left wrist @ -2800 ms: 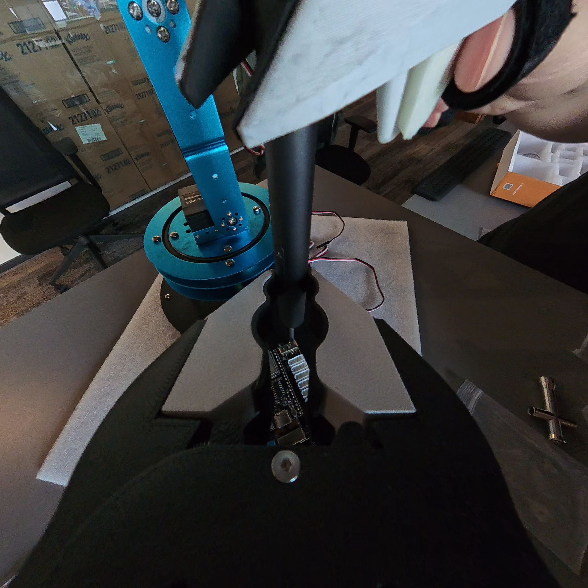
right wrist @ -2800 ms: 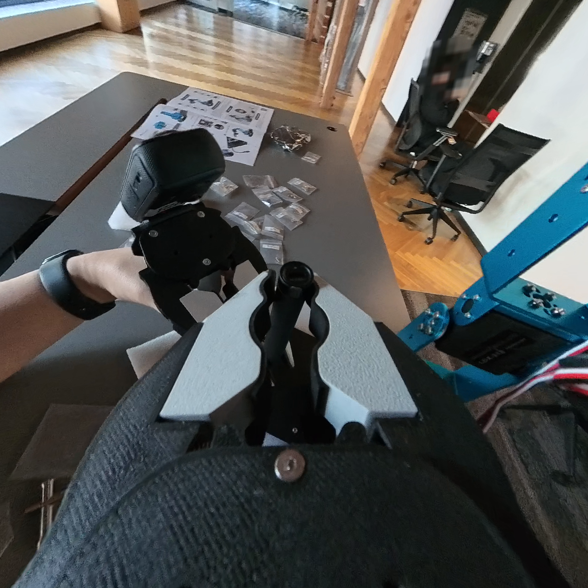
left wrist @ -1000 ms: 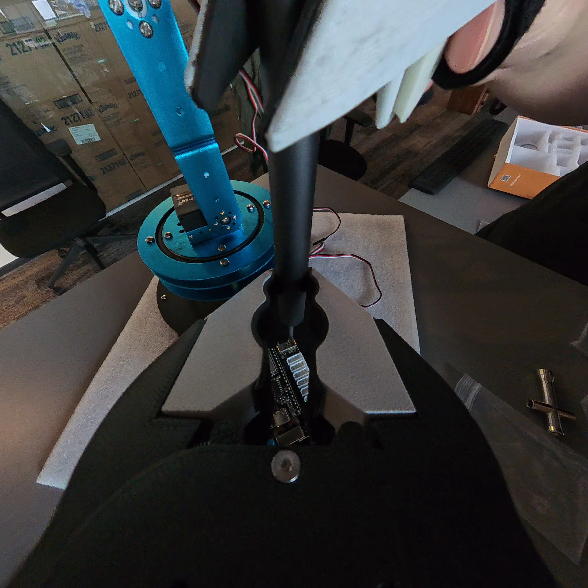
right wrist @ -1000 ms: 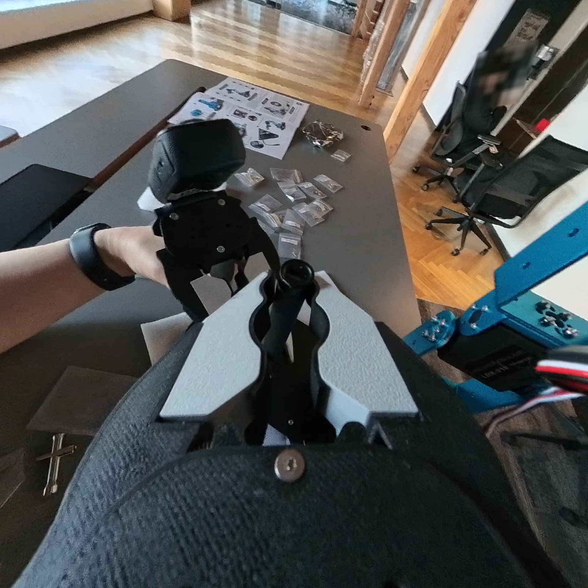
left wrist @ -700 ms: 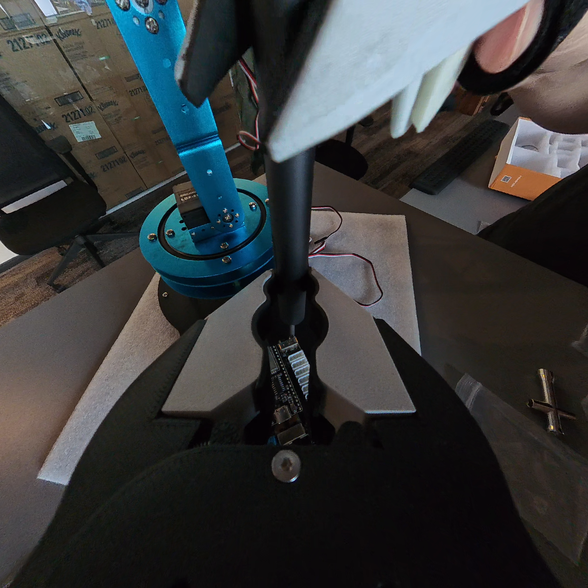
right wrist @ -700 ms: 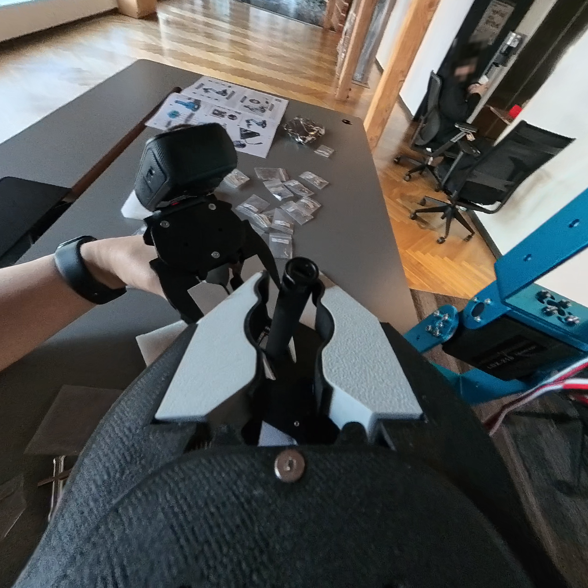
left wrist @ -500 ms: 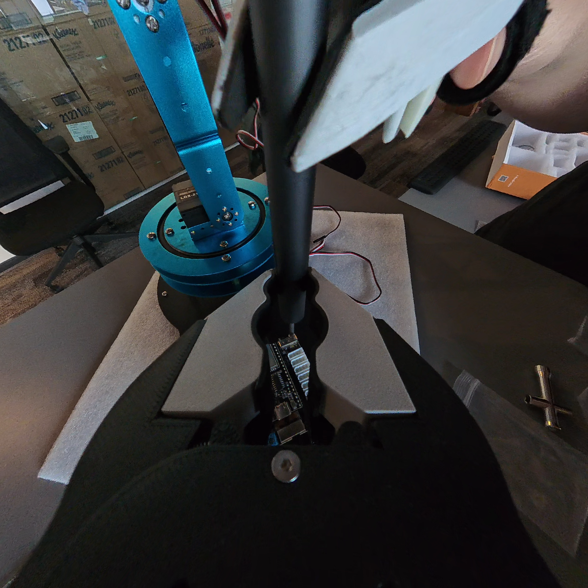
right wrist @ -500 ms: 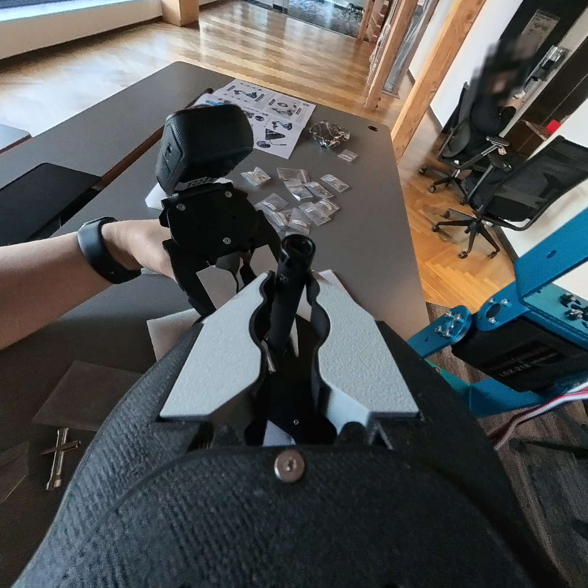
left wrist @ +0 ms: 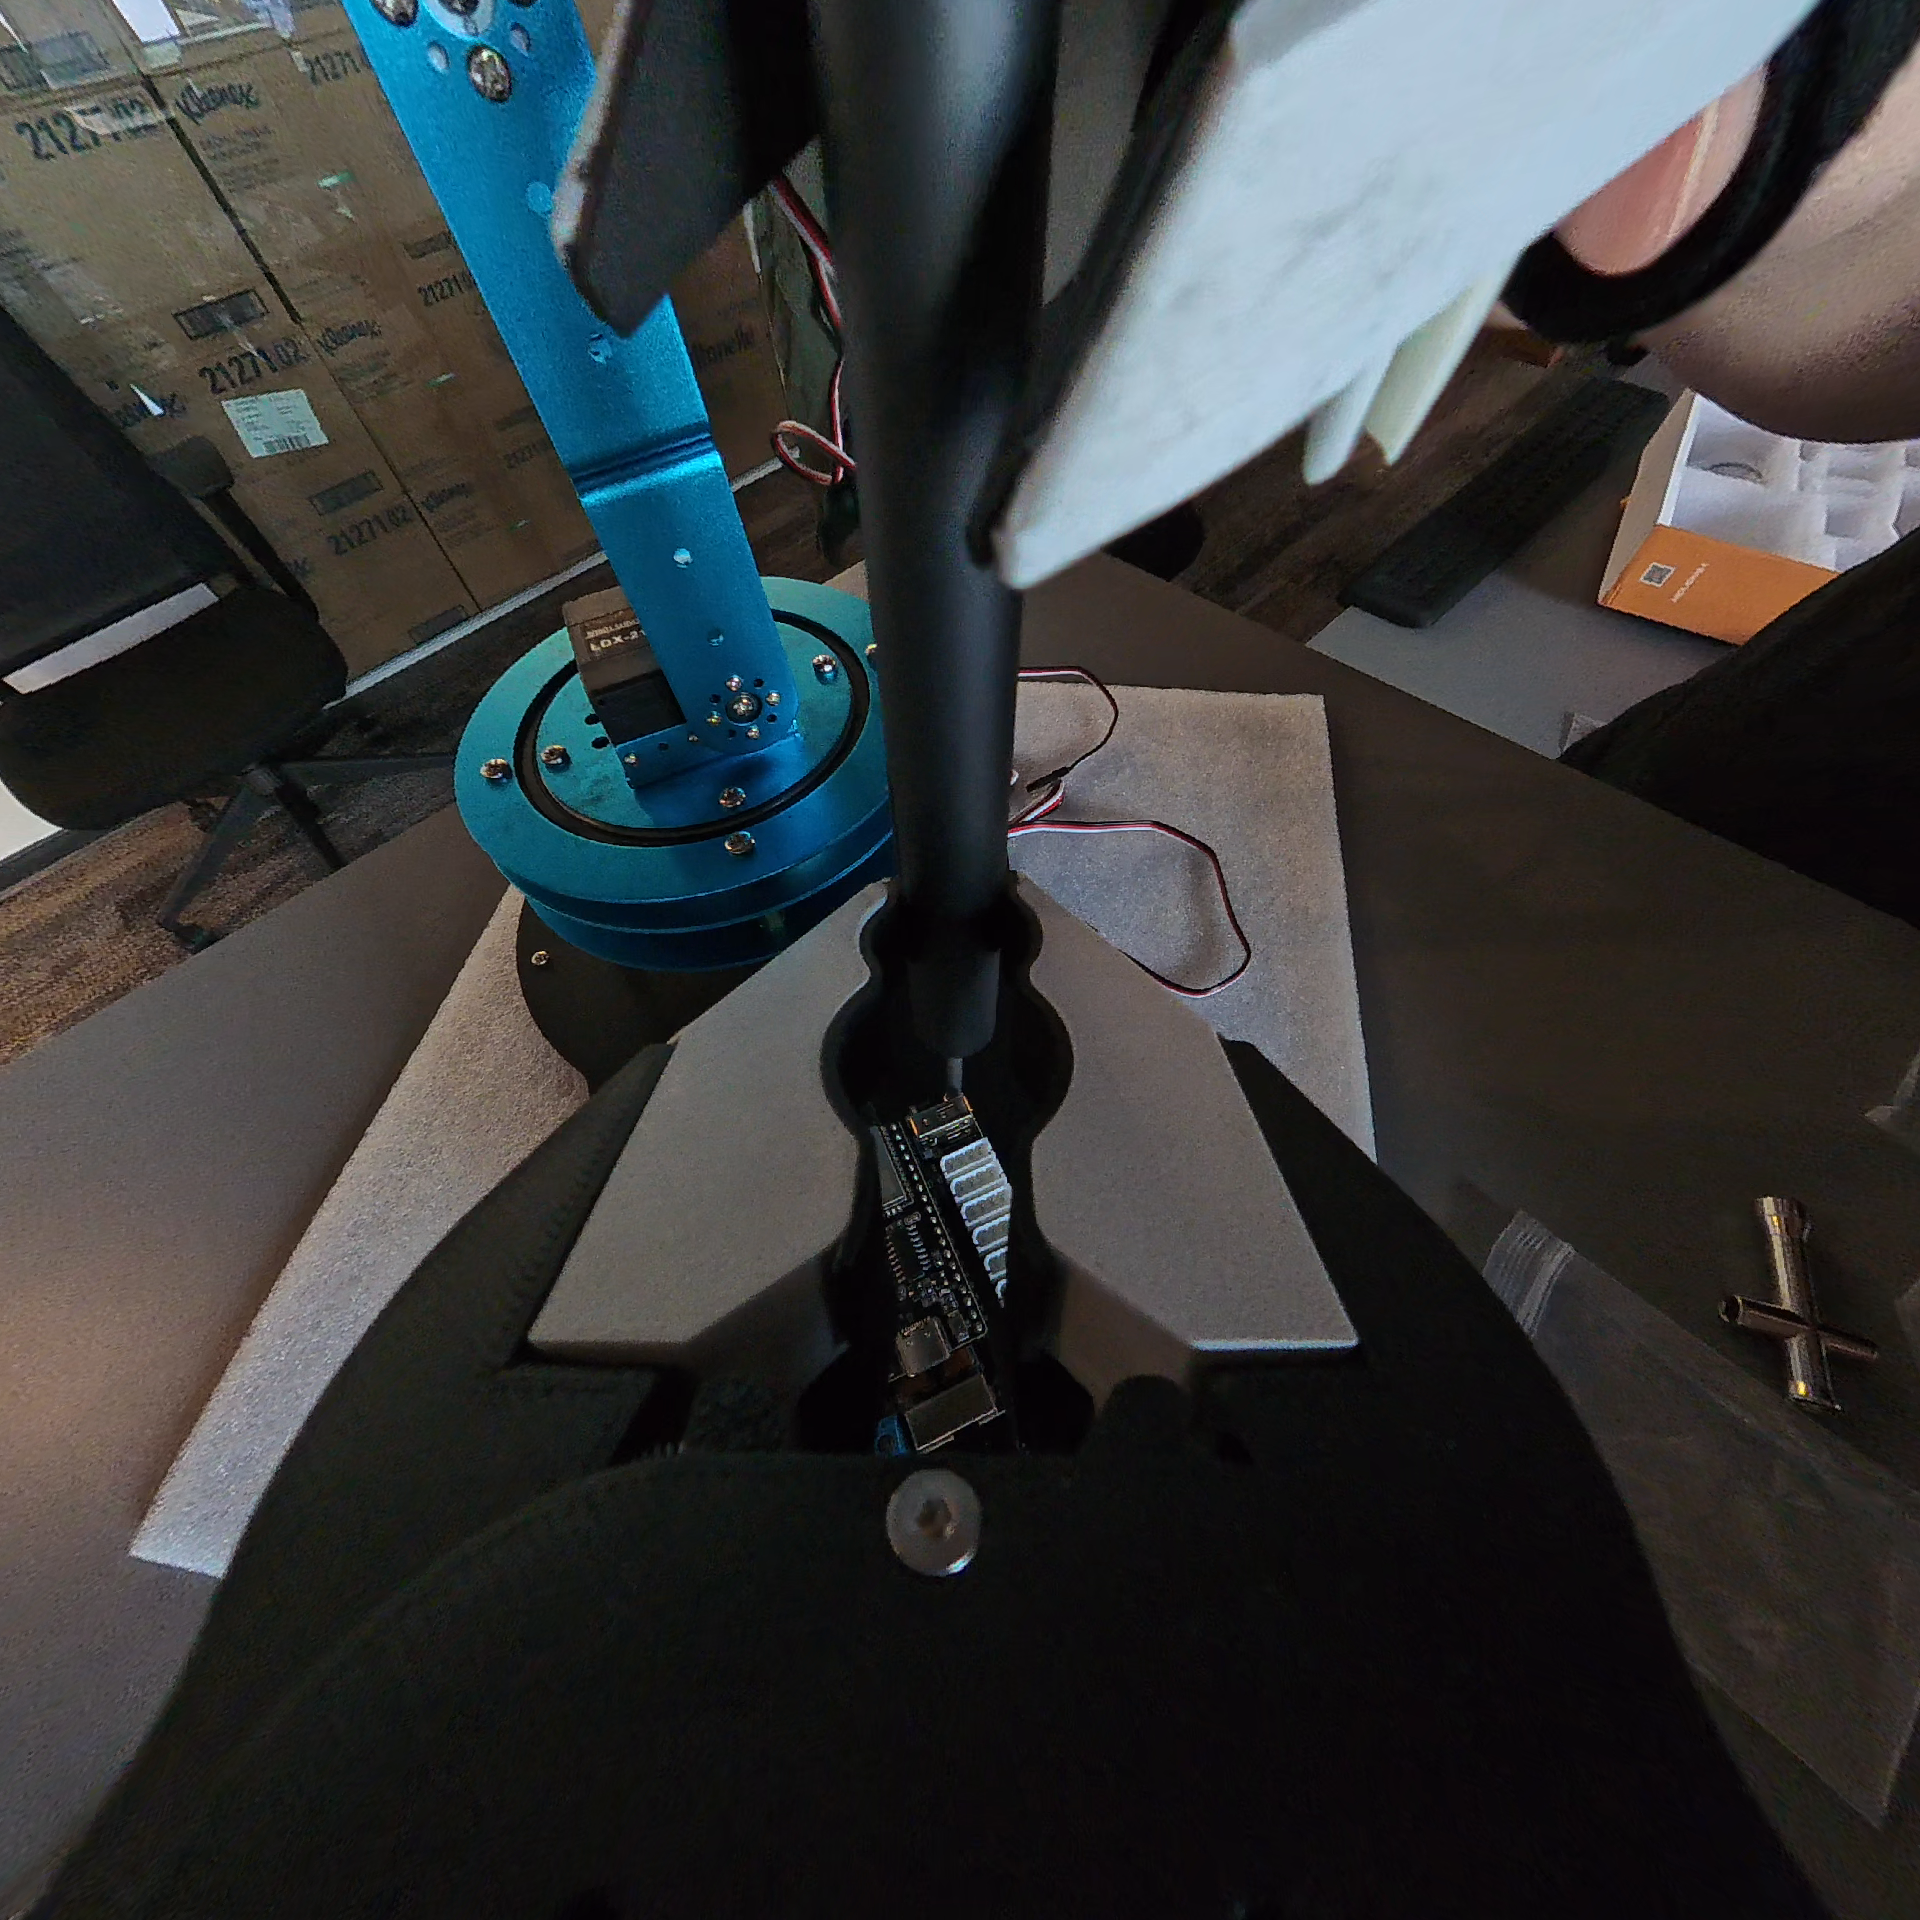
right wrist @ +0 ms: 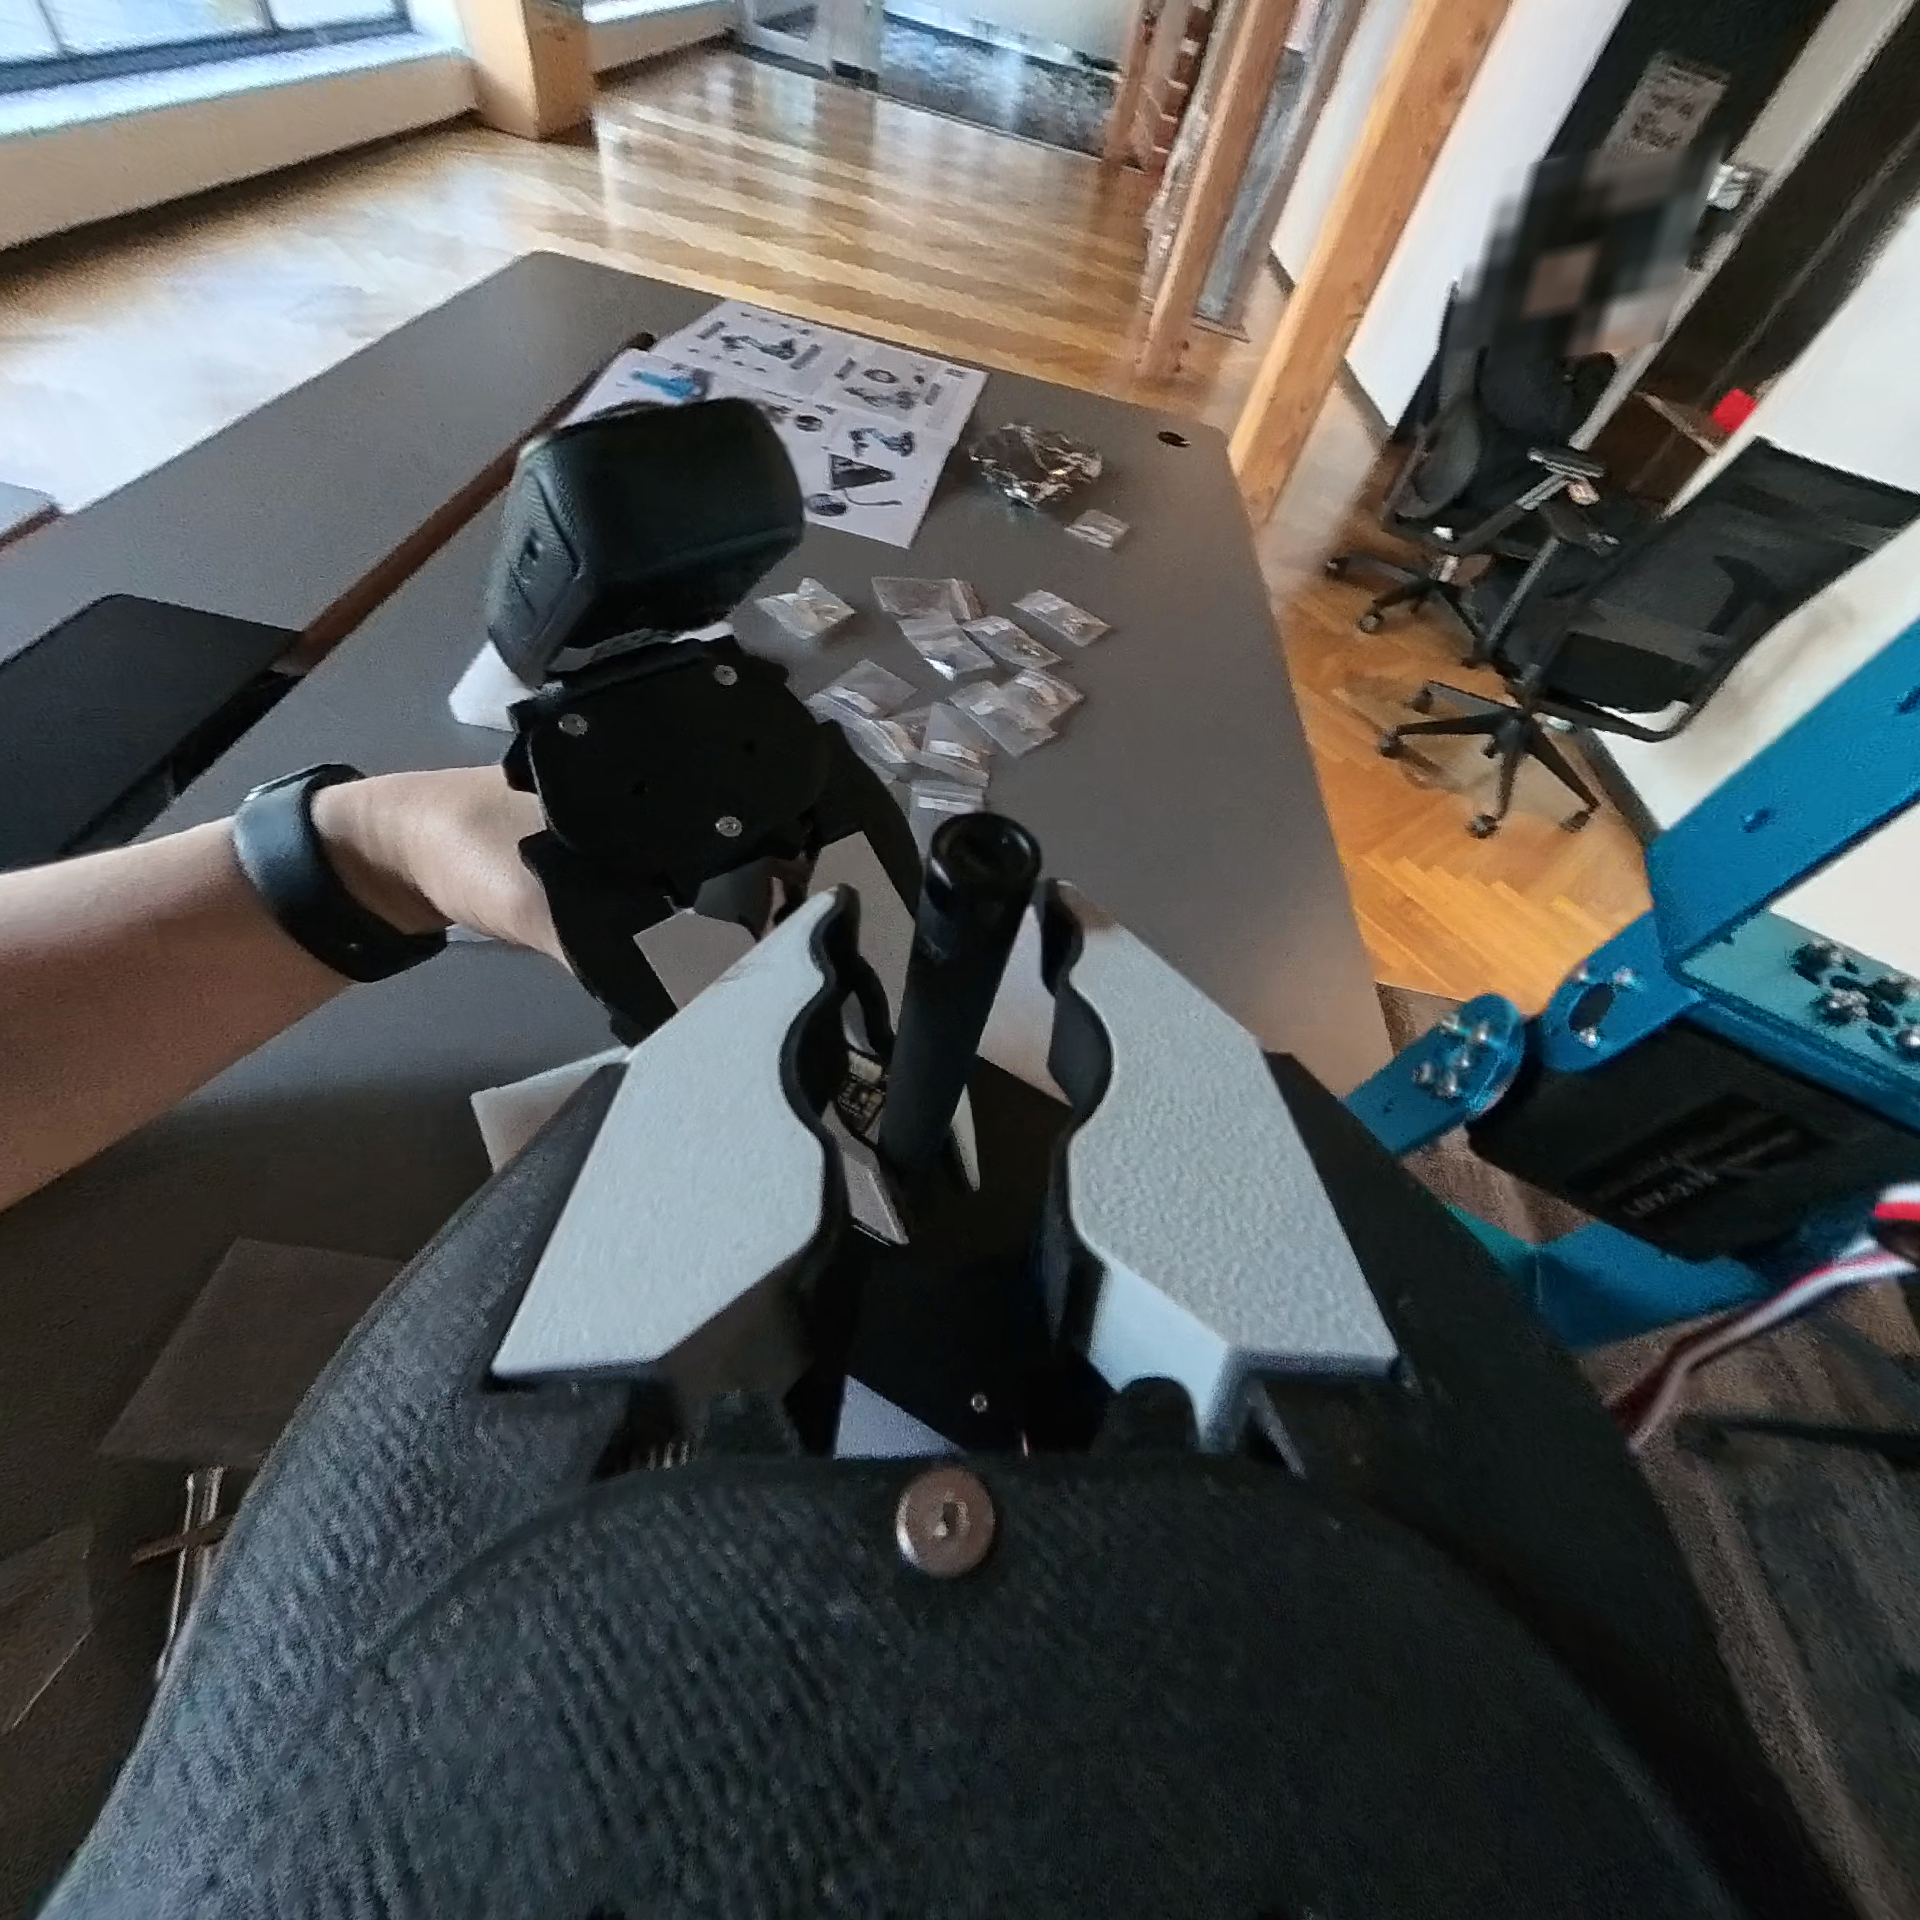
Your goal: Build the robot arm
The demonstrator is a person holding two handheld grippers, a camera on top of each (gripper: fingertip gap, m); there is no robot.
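My left gripper is shut on the lower end of a black screwdriver that stands upright. The driver's metal tip rests on a black circuit board seen between my left fingers. My right gripper is open, with its grey fingers on either side of the screwdriver's handle and gaps on both sides. In the left wrist view the right gripper hangs over the handle from above. The left gripper's black body and the hand holding it show in the right wrist view.
A blue metal robot arm on a round base stands on a white foam sheet, with servo wires beside it. A cross wrench lies to the right. Several small parts bags and an instruction sheet lie farther along the dark table.
My right gripper's jaws have opened off the screwdriver handle, which they held before. The left gripper keeps its hold. The screwdriver stays upright on the board.
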